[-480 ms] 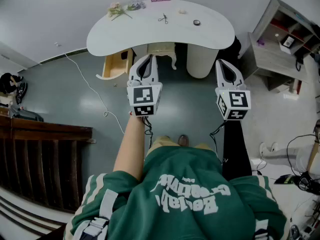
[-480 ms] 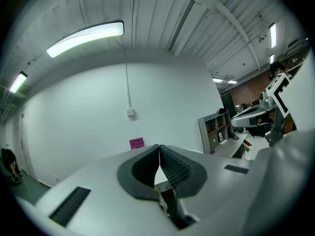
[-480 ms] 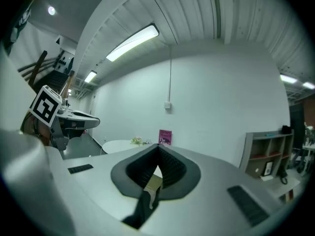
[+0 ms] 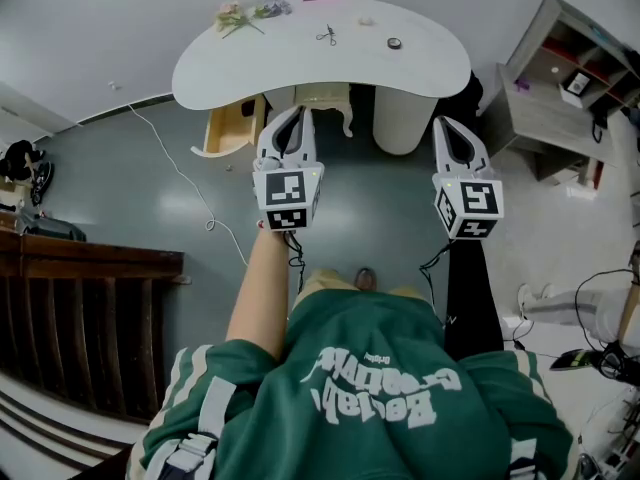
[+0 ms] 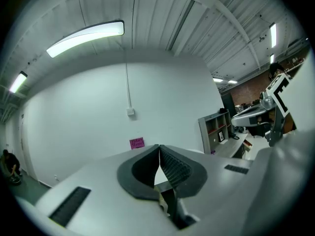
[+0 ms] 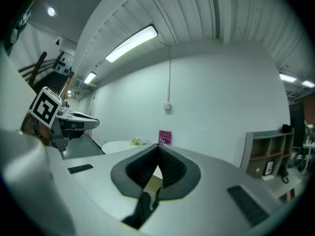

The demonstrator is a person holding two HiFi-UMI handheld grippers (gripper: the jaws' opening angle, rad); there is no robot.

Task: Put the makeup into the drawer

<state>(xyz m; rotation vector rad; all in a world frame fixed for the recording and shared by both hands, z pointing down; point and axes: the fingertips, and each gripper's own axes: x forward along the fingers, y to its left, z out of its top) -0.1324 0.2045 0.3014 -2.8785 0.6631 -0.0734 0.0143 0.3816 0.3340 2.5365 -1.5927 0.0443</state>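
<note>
Sitting on the table (image 4: 300,63) — dark round item (image 4: 394,43), too small to identify

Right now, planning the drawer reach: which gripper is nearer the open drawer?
Left. The left gripper is close beside the drawer; the right gripper is much farther off, beyond the left one.

White wall (image 4: 100,18), grey-green floor (image 4: 120,193), grey shelf unit (image 4: 560,118) right, dark wooden railing (image 4: 80,318) left, strip light (image 5: 86,36) overhead.
</note>
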